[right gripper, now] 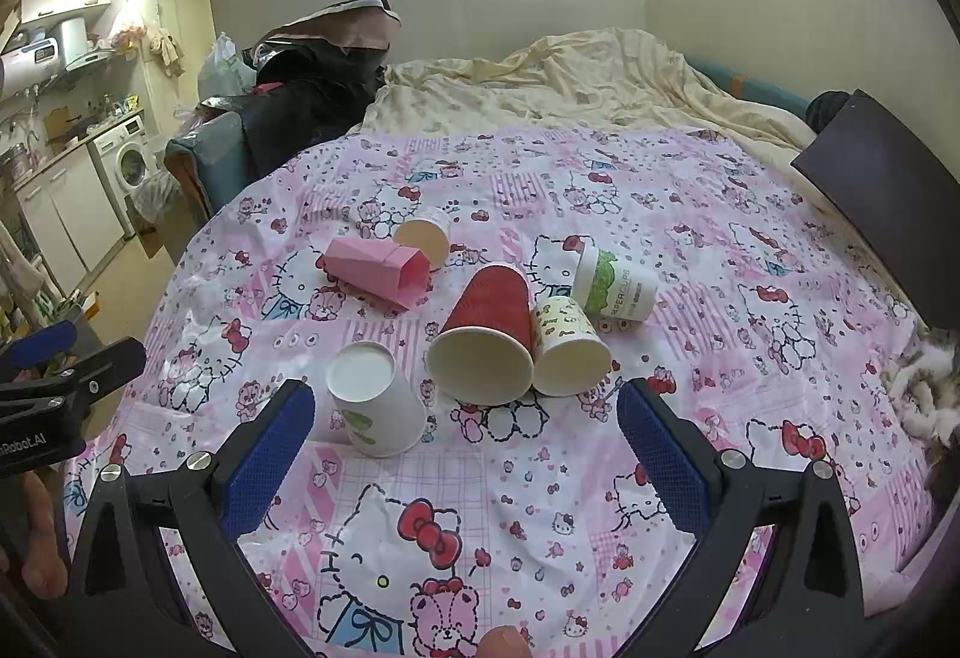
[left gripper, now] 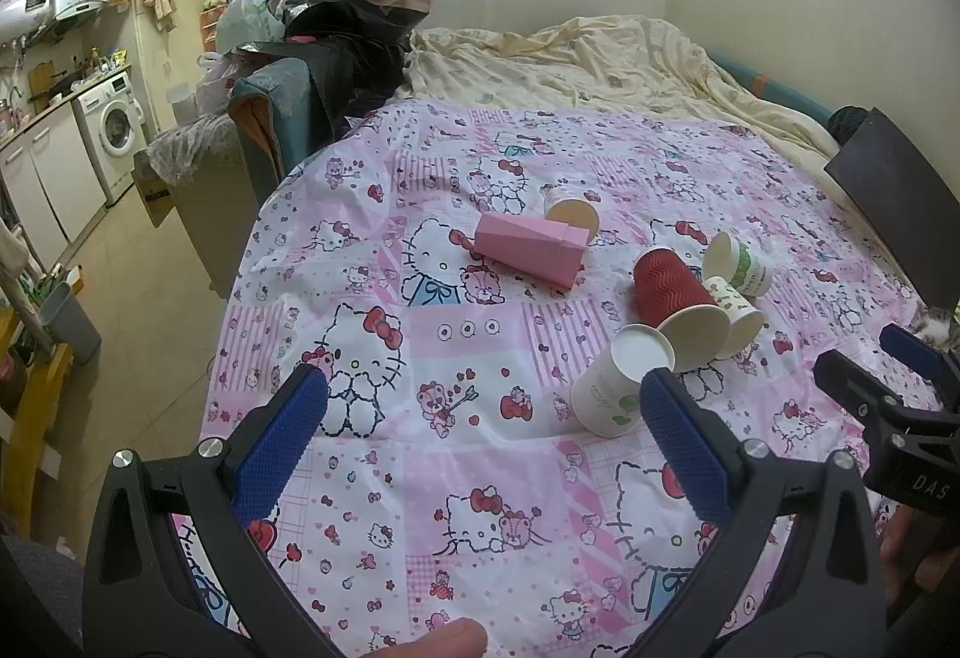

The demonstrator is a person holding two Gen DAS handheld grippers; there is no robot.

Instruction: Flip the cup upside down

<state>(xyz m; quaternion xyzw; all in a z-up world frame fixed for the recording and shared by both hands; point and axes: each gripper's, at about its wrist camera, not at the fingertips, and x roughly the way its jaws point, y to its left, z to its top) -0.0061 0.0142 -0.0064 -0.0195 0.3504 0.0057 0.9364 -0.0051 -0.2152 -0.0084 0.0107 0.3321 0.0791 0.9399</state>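
Since both tools hang empty above the cloth, the lines below take the red cup as the landmark.

Red cup (right gripper: 489, 325): ribbed, lying on its side near the middle of the pink cartoon tablecloth (right gripper: 750, 298), mouth toward the cameras.

White cup with green print (right gripper: 375, 397): near the red cup on its left, already standing upside down, base upward.

Yellow-patterned cup (right gripper: 567, 346): on its side, touching the red cup's right flank.

Green-banded cup (right gripper: 612, 283): on its side, just behind and right of the red cup.

Tan-lined cup (right gripper: 427, 237): on its side, behind and left of the red cup, beside the pink carton (right gripper: 378, 271).

Count: five paper cups, one inverted and four lying down; one pink carton; two grippers.

Left gripper (left gripper: 480, 418): fingers spread wide, holding nothing, short of the inverted white cup.

Right gripper (right gripper: 465, 433): fingers spread wide, holding nothing, lined up roughly with the red cup's mouth.

Step in hand: judged to be the approach to a lying cup, likely the red one.

Doing it well: close across the wall mid-body rather than at the soft rim, squeeze lightly so the paper does not crumple, lift clear of the yellow-patterned neighbour, then turn the mouth down and set it flat.
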